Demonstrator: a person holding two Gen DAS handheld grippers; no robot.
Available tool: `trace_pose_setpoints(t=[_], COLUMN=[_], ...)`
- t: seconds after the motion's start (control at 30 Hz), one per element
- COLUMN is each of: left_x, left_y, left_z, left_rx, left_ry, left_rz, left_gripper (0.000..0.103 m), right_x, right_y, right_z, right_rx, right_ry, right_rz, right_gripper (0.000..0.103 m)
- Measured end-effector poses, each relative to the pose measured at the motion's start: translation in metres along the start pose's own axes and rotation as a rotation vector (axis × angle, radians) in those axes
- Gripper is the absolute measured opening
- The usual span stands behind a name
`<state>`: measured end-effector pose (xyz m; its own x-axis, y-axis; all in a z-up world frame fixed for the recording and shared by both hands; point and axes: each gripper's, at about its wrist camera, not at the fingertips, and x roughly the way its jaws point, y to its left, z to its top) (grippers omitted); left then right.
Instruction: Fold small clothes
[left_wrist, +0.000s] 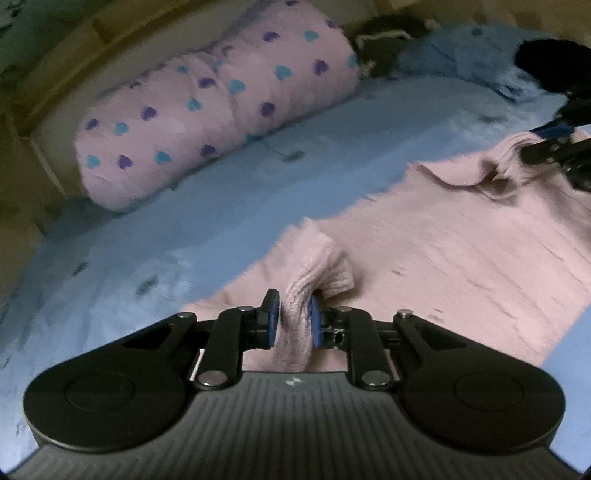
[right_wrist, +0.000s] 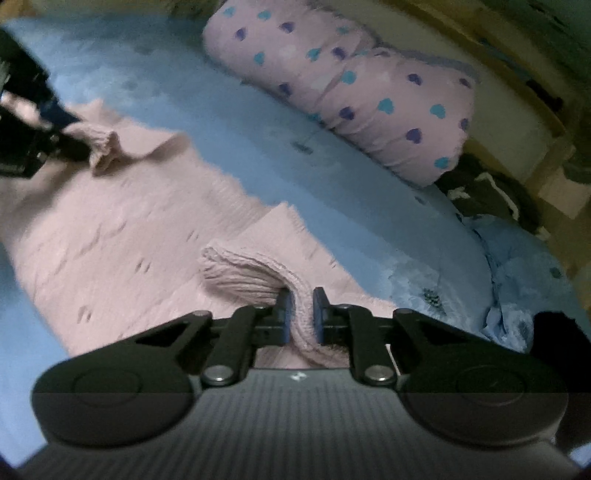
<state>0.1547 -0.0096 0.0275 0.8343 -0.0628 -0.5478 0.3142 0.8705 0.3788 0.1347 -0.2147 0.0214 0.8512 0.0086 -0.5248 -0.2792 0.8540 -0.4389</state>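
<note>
**Now both grippers pinch the pink knit, ready to fold**

Now I hold the pink knitted garment (left_wrist: 461, 258) with both tools. My left gripper (left_wrist: 293, 319) stands narrow, its blue pads (left_wrist: 272, 321) pressing a raised ridge of the ribbed edge between them. My right gripper (right_wrist: 303, 317) is also nearly closed, and a fold of the same ribbed edge sits tight between its jaws.

To do this step well, I think I must lift both pinched points together and at the same height, so the fabric between them stays straight and does not sag. Then I should carry the edge over the flat part of the garment and lay it down evenly before I let go. The knit looks soft and stretchy, so a hard pull may deform it.

The garment lies mostly flat on the blue bedsheet (left_wrist: 184, 229), pale pink with fine ribs and a few small dark marks. The pink pillow with hearts (left_wrist: 207, 122) lies beyond the garment, apart from it, with bare sheet between.
</note>
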Motion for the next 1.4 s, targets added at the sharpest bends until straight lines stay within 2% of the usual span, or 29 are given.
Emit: trace_pose_setpoints(t=[0.1, 0.27, 0.4, 0.53, 0.6, 0.67, 0.7, 0.77, 0.87, 1.0, 1.1, 1.17, 1.23, 1.27, 1.33, 1.4], left_x=[0.008, 0.03, 0.038, 0.03, 0.024, 0.019, 0.017, 0.014, 0.019, 0.027, 0.033, 0.038, 0.039, 0.039, 0.038, 0.036], left_y=[0.02, 0.049, 0.071, 0.093, 0.103, 0.112, 0.114, 0.116, 0.11, 0.094, 0.088, 0.091, 0.095, 0.096, 0.098, 0.095], left_z=[0.0, -0.004, -0.008, -0.009, -0.011, -0.013, -0.014, -0.015, -0.014, -0.015, -0.016, -0.016, -0.016, -0.015, -0.013, -0.009], left_rx=[-0.059, -0.124, -0.191, -0.303, -0.377, -0.442, -0.469, -0.512, -0.508, -0.439, -0.443, -0.49, -0.535, -0.547, -0.535, -0.466], left_ry=[0.003, 0.033, 0.059, 0.065, 0.063, 0.053, 0.05, 0.048, 0.067, 0.085, 0.092, 0.098, 0.092, 0.086, 0.069, 0.049], left_rz=[0.041, 0.169, 0.227, 0.157, 0.104, 0.057, 0.033, -0.015, -0.035, -0.027, -0.04, -0.083, -0.117, -0.115, -0.07, 0.056], left_gripper=[0.022, 0.022, 0.023, 0.025, 0.035, 0.053, 0.055, 0.058, 0.059, 0.059, 0.05, 0.025, 0.011, 0.011, 0.01, 0.01], right_x=[0.003, 0.024, 0.043, 0.055, 0.052, 0.044, 0.04, 0.031, 0.015, -0.003, -0.005, -0.004, -0.003, -0.002, 0.0, 0.0], right_y=[-0.014, -0.047, -0.071, -0.084, -0.087, -0.087, -0.087, -0.087, -0.082, -0.07, -0.064, -0.061, -0.059, -0.059, -0.058, -0.057], right_z=[0.001, -0.004, -0.02, -0.035, -0.036, -0.033, -0.031, -0.027, -0.024, -0.025, -0.018, -0.016, -0.017, -0.018, -0.018, -0.018], right_rx=[0.07, 0.234, 0.373, 0.478, 0.512, 0.528, 0.53, 0.534, 0.548, 0.542, 0.512, 0.502, 0.507, 0.515, 0.527, 0.532], right_ry=[-0.022, -0.021, 0.032, 0.1, 0.107, 0.094, 0.088, 0.072, 0.04, 0.013, -0.014, -0.018, -0.009, -0.004, 0.002, 0.005], right_rz=[-0.056, -0.173, -0.215, -0.187, -0.189, -0.195, -0.203, -0.222, -0.249, -0.19, -0.177, -0.169, -0.149, -0.141, -0.129, -0.128], right_gripper=[0.013, 0.013, 0.016, 0.023, 0.029, 0.032, 0.034, 0.047, 0.053, 0.053, 0.053, 0.053, 0.053, 0.053, 0.053, 0.053])
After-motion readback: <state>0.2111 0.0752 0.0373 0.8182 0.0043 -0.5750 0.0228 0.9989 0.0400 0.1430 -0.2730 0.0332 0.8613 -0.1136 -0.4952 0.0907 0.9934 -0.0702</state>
